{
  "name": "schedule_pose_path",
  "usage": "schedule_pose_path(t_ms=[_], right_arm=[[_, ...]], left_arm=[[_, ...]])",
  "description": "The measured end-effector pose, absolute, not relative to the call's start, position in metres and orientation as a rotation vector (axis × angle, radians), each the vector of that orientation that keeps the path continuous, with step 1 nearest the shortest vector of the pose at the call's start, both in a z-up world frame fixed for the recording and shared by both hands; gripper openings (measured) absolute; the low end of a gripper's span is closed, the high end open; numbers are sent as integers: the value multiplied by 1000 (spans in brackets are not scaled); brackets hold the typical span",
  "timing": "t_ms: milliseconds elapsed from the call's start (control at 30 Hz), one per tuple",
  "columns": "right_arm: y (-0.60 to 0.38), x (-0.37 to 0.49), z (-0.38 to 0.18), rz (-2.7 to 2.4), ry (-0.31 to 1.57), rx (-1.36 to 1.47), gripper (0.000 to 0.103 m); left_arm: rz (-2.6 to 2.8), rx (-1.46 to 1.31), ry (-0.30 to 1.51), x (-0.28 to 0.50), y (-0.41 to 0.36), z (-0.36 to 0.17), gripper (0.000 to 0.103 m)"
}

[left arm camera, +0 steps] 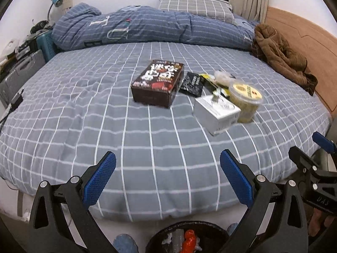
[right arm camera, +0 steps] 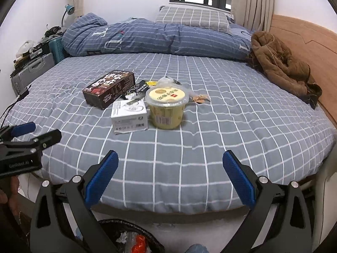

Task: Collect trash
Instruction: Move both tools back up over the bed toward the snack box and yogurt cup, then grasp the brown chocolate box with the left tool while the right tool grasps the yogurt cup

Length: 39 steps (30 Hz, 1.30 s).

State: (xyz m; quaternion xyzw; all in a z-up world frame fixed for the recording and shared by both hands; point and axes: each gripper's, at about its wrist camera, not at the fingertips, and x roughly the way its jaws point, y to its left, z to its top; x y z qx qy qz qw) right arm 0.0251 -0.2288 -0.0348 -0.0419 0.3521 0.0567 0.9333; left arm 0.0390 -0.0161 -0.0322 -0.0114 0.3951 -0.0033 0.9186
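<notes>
Trash lies mid-bed: a dark brown box (left arm camera: pixel 158 83) (right arm camera: pixel 109 88), a white box (left arm camera: pixel 215 111) (right arm camera: pixel 129 117), a lidded yellow cup (left arm camera: pixel 245 102) (right arm camera: pixel 167 108), a black wrapper (left arm camera: pixel 191 83) (right arm camera: pixel 138 88), clear plastic (left arm camera: pixel 223 77) (right arm camera: pixel 168 81) and a brown scrap (right arm camera: pixel 201 99). My left gripper (left arm camera: pixel 167 177) is open and empty over the near bed edge. My right gripper (right arm camera: pixel 170 175) is open and empty, also near the edge. A black-lined trash bin (left arm camera: pixel 189 239) (right arm camera: pixel 130 238) sits on the floor below both.
The bed has a grey checked sheet (left arm camera: pixel 105 126) (right arm camera: pixel 231 126). A rolled blue duvet (left arm camera: pixel 147 29) and pillow (right arm camera: pixel 191 18) lie at the far side. A brown jacket (right arm camera: pixel 282 63) lies by the wooden headboard (right arm camera: pixel 311 48). Cases and clutter (right arm camera: pixel 33 67) stand at the left.
</notes>
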Motion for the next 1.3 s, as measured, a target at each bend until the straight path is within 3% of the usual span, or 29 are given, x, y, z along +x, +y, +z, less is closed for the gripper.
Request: schedule_pose_path(t_ms=[600,1300], right_arm=[[-222,108,-36,108,733,-90,95],[-213,188,-72,161,852,-69,95]], left_arm=[[7,-20,826,131,0,-35,97],[-56,25,933,249,1,-74,97]])
